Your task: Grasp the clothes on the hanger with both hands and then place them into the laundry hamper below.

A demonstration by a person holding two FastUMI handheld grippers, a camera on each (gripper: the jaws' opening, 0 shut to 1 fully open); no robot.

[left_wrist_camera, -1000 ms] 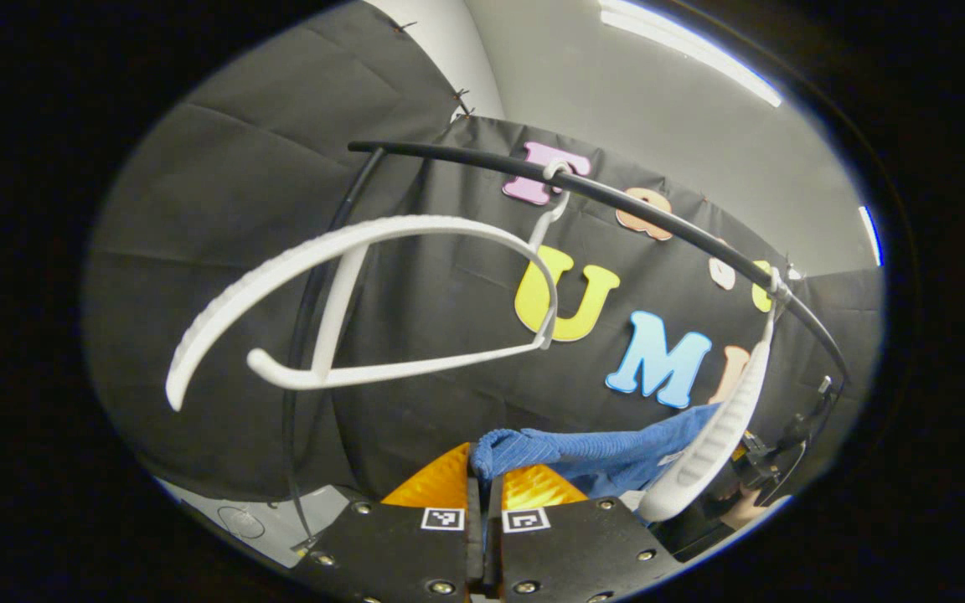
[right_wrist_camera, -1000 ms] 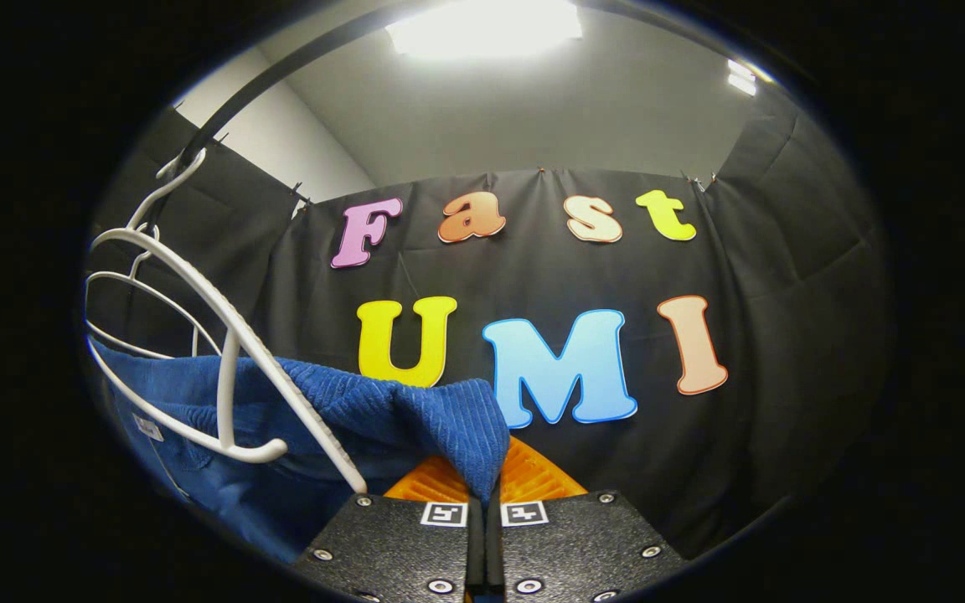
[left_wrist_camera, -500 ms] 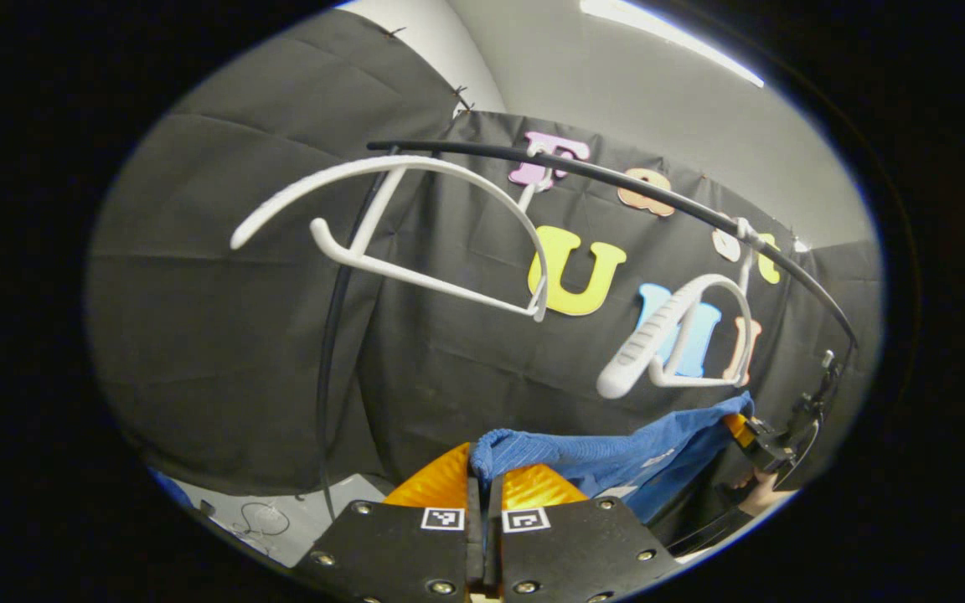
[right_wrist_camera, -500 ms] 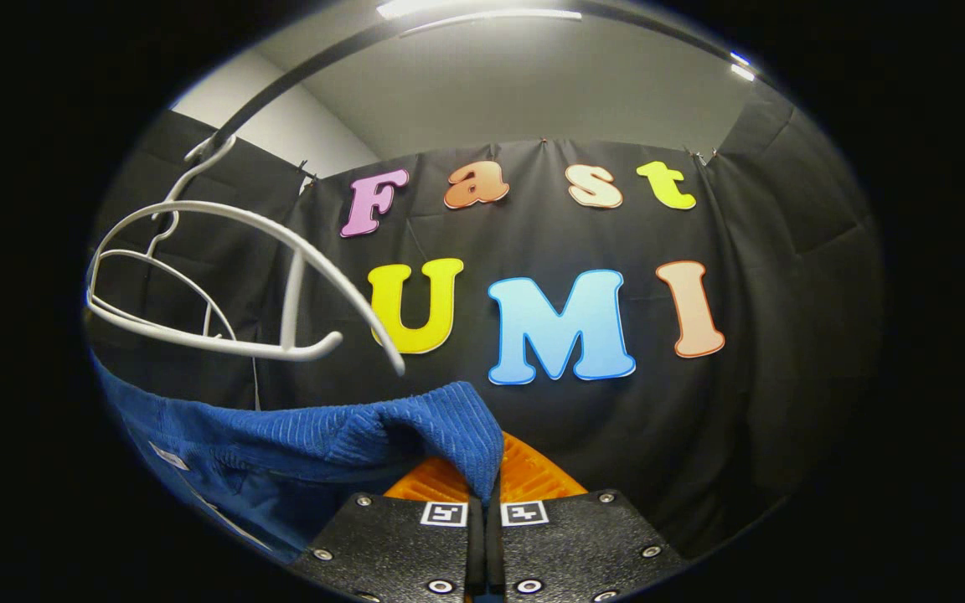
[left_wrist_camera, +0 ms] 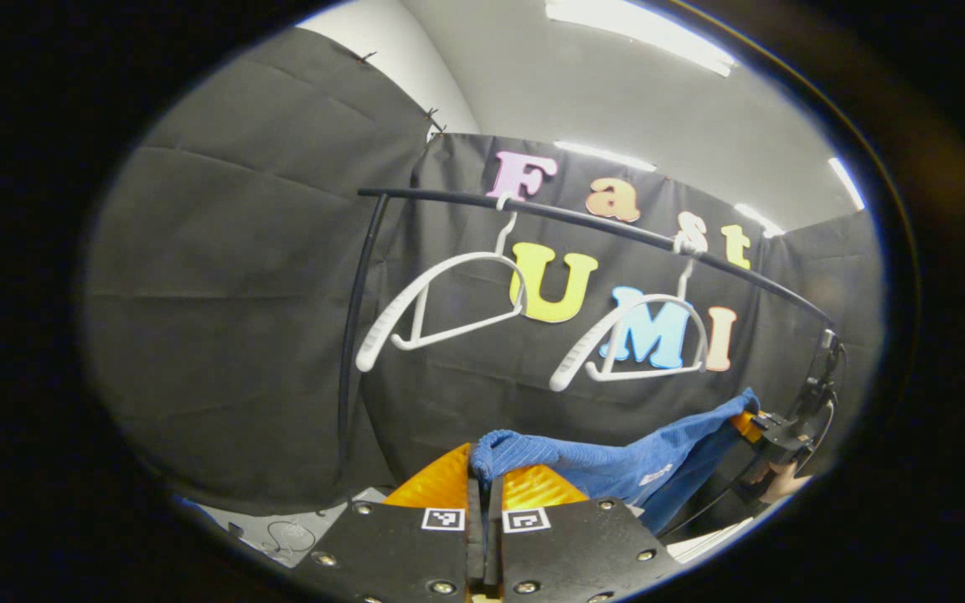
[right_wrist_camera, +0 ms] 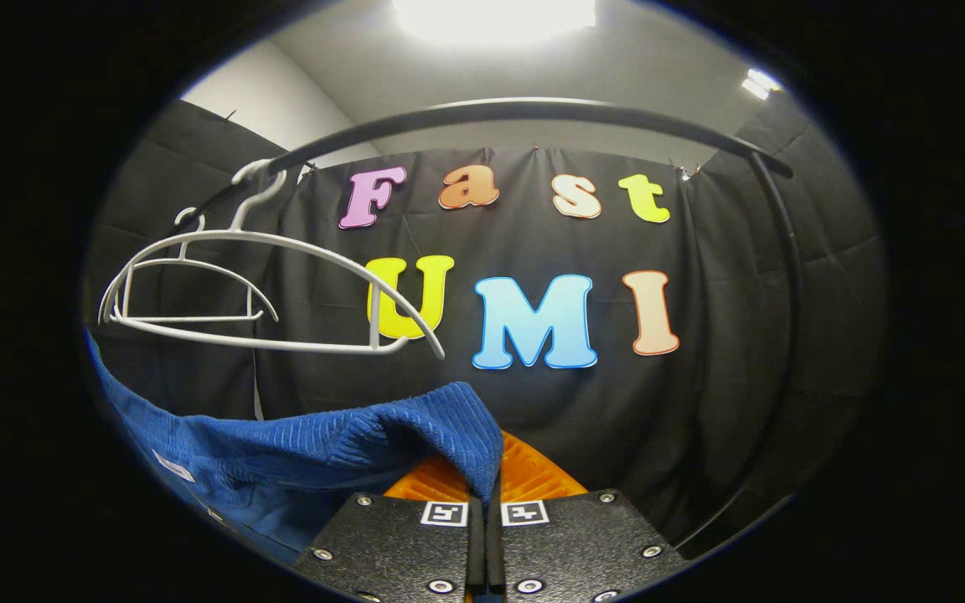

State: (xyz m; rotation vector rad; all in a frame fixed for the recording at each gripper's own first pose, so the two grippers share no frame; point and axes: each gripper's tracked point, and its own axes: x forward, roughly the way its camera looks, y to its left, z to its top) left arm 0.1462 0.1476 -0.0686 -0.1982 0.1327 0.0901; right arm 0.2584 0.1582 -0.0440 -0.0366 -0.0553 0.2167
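A blue ribbed garment hangs stretched between my two grippers, off the hangers. My left gripper is shut on one bunched corner of it. In the left gripper view the cloth runs right to the other gripper, held by a hand. In the right gripper view my right gripper is shut on the other corner of the blue garment, which sags away to the left. Two bare white hangers hang on the black rail above and behind the cloth.
The rail's black upright post stands at the left, and in the right gripper view its other post drops at the right. The white hangers sit at upper left there. A pale floor patch with a cable lies low left.
Both grippers have pulled back and down with the garment. It has slid free of the hanger, and both hangers now hang farther away, smaller and level on the rail.
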